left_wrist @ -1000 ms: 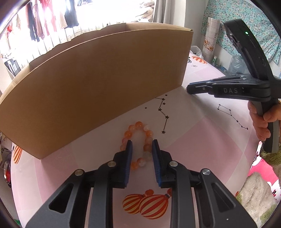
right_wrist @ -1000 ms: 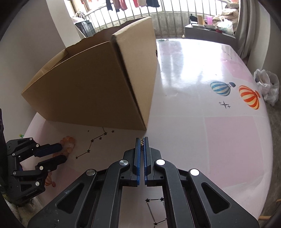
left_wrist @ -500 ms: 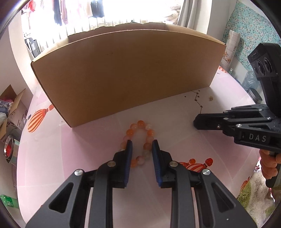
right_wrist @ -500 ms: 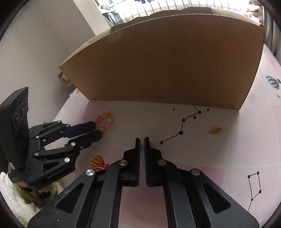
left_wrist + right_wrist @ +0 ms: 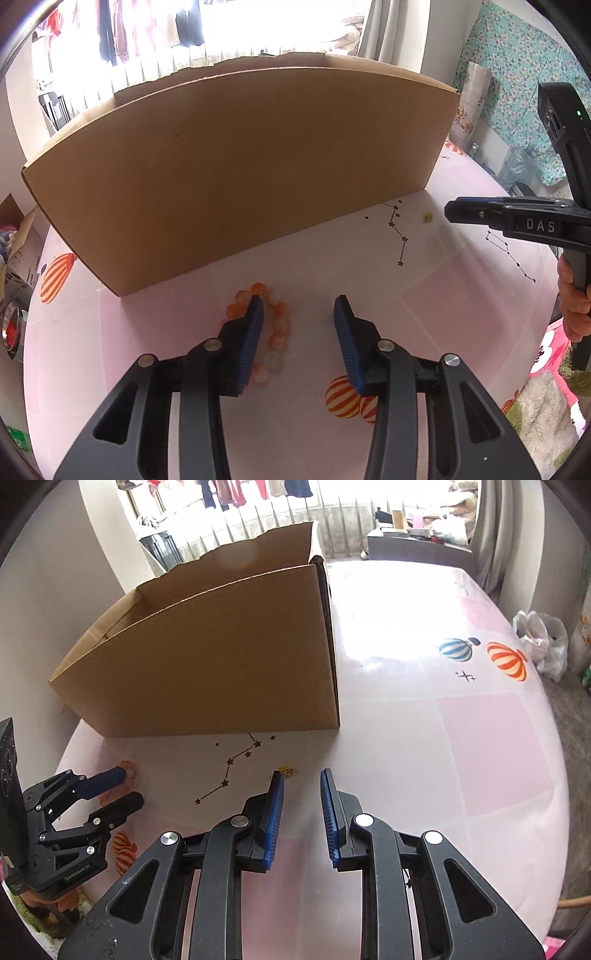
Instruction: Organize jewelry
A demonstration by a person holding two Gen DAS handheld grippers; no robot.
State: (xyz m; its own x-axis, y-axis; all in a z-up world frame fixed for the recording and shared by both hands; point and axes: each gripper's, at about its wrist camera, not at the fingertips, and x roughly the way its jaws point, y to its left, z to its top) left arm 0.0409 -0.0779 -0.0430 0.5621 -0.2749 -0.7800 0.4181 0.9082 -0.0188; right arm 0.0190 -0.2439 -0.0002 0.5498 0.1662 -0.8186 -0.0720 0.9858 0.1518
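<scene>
Two claws had just been opening, both empty: my left gripper (image 5: 299, 306) straddled the bead bracelet (image 5: 275, 325), long axis along its fingers; right gripper (image 5: 302, 779) just short of the gold trinket (image 5: 287, 771).

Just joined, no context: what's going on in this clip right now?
A person holds a two-finger tool in each hand over a pink printed tabletop, sorting jewelry beside a tall brown cardboard box. The left tool has just been opening; an orange and white beaded bracelet lies on the table along its left finger, not gripped. The right tool has also just been opening, empty, with a small gold trinket on the table at its tips.
</scene>
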